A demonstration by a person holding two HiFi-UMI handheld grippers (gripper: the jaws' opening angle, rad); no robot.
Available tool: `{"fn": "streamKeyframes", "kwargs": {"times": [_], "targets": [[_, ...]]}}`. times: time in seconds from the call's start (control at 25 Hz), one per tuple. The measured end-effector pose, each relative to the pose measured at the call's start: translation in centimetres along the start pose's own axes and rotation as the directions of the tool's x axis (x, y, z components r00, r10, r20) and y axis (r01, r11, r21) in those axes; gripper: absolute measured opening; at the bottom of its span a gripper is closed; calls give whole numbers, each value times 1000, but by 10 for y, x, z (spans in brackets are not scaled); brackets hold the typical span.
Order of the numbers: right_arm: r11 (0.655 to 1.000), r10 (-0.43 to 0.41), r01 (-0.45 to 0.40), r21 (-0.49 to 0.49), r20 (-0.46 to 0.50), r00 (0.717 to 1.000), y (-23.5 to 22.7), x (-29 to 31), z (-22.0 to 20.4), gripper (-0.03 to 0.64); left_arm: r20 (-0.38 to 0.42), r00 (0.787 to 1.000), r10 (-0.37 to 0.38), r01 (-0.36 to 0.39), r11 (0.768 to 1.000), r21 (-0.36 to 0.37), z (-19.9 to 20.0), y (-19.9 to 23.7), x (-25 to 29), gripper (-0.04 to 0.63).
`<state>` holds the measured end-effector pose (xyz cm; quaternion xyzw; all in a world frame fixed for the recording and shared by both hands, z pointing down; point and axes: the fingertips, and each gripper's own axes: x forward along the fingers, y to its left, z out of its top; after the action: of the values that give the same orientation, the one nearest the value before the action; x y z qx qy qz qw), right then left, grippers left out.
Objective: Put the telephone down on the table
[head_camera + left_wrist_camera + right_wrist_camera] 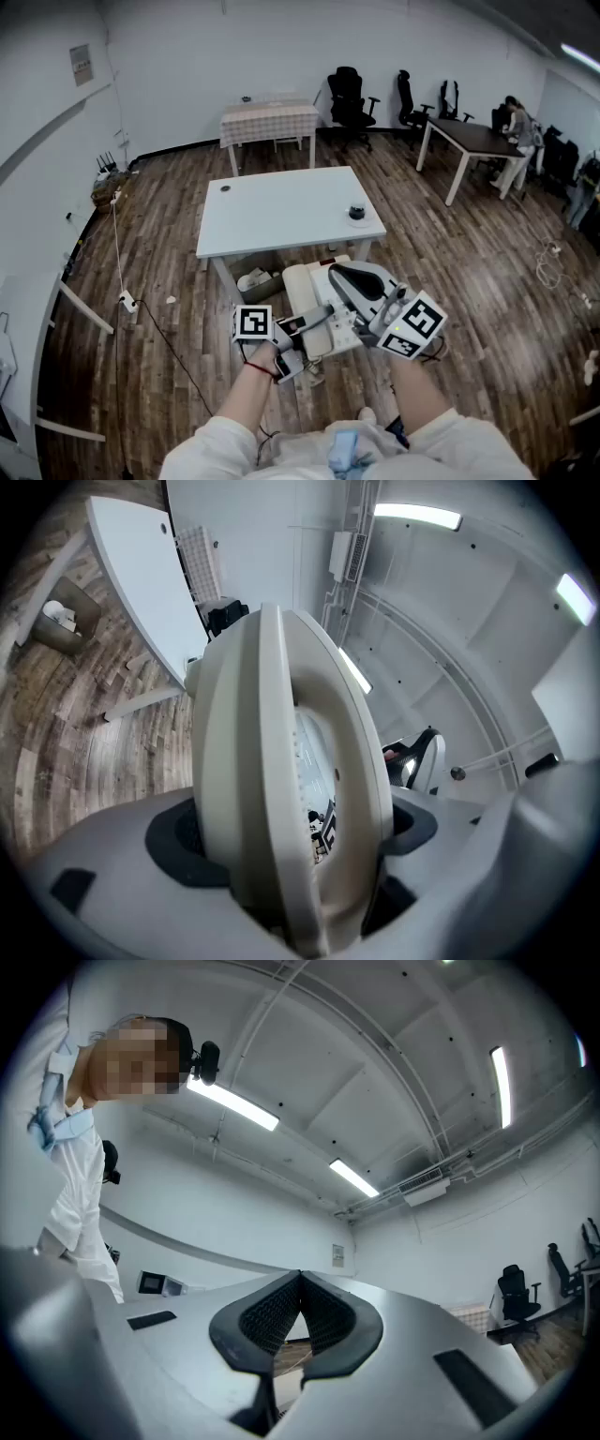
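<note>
The telephone (305,291) hangs just in front of the table (272,211)

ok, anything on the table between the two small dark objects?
No: head view shows bare tabletop between the left object and the right object.

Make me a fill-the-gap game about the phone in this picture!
1. Of the left hand-held gripper and the right hand-held gripper, the cream plastic telephone is clamped in the ___ one.
2. The right hand-held gripper, jaws shut, holds ___.
3. The white rectangular table has a small dark round object on it, but no ___ yet.
Missing words: left; nothing; telephone.
</note>
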<state>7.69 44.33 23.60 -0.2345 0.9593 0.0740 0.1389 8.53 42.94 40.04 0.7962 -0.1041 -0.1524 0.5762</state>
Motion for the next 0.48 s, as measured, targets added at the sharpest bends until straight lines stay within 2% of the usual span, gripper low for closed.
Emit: {"fn": "streamKeyframes", "kwargs": {"times": [0.48], "targets": [[1000, -8, 8, -1, -59, 998, 10, -14, -16, 31, -10, 1000, -11, 11, 1000, -5, -17, 0, -1, 428]]}}
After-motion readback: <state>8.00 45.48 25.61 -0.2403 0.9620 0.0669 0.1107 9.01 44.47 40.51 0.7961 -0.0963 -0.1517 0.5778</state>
